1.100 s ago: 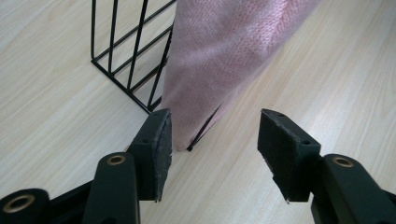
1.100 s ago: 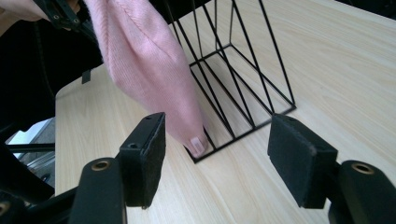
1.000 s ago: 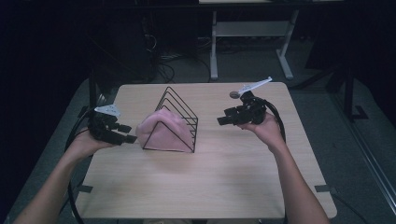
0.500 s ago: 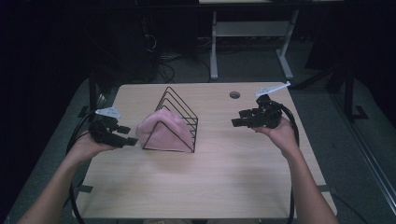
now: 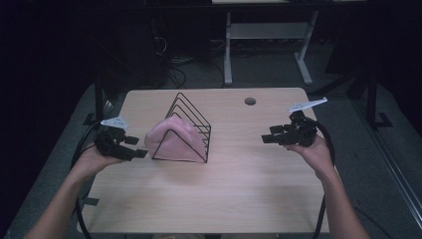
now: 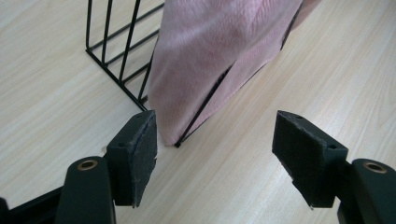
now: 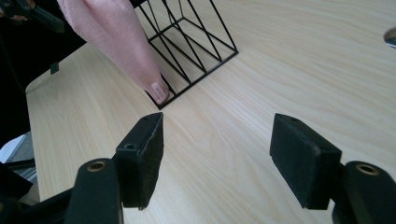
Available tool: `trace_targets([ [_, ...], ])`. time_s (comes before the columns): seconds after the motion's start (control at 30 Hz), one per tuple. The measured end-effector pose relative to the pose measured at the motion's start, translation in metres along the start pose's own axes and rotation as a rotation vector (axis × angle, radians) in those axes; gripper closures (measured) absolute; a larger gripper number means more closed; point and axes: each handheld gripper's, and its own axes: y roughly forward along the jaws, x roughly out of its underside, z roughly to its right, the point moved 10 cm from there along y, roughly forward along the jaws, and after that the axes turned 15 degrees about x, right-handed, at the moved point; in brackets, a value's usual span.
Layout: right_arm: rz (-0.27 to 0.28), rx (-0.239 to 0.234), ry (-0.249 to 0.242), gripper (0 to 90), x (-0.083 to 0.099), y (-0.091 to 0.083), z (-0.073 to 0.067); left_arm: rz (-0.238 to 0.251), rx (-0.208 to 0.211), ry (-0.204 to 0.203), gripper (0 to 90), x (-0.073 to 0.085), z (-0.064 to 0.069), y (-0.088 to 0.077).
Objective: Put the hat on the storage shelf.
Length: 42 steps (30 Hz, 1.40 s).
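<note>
- Pink cloth (image 5: 171, 140) draped over black wire rack (image 5: 191, 115), table (image 5: 239, 189) centre.
- Left gripper (image 5: 135, 147) at rack's 9 o'clock, just beside cloth, jaws just opened wide, holding nothing.
- Right gripper (image 5: 268, 137) at 3 o'clock, well apart, jaws wide, empty.

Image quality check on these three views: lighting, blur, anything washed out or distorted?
High view: table evenly lit, surroundings nearly black, slightly soft; pink cloth reads pale. Left gripper view: cloth and wire rack fairly sharp, soft shadow under the rack, near jaws a little soft. Right gripper view: wide-angle stretch at the edges, top left corner dark past the table edge, no glare on the wood.
</note>
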Motion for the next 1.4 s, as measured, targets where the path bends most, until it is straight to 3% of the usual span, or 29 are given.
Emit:
trace_targets([
  [0.47,-0.012,0.044,0.036,31.7,0.038,-0.011,0.015,0.024,-0.011,-0.03,28.5,0.017,0.007,0.008],
  [0.8,-0.022,0.068,0.072,29.5,0.068,-0.013,0.021,0.029,-0.005,-0.012,28.3,0.026,0.017,0.017],
  [1.0,-0.061,0.082,0.095,28.1,0.095,-0.014,0.024,0.056,-0.003,-0.008,28.1,0.026,0.031,0.025],
  [1.4,-0.063,0.112,0.089,26.8,0.128,-0.025,0.022,0.12,-0.001,-0.018,28.1,0.032,0.045,0.035],
])
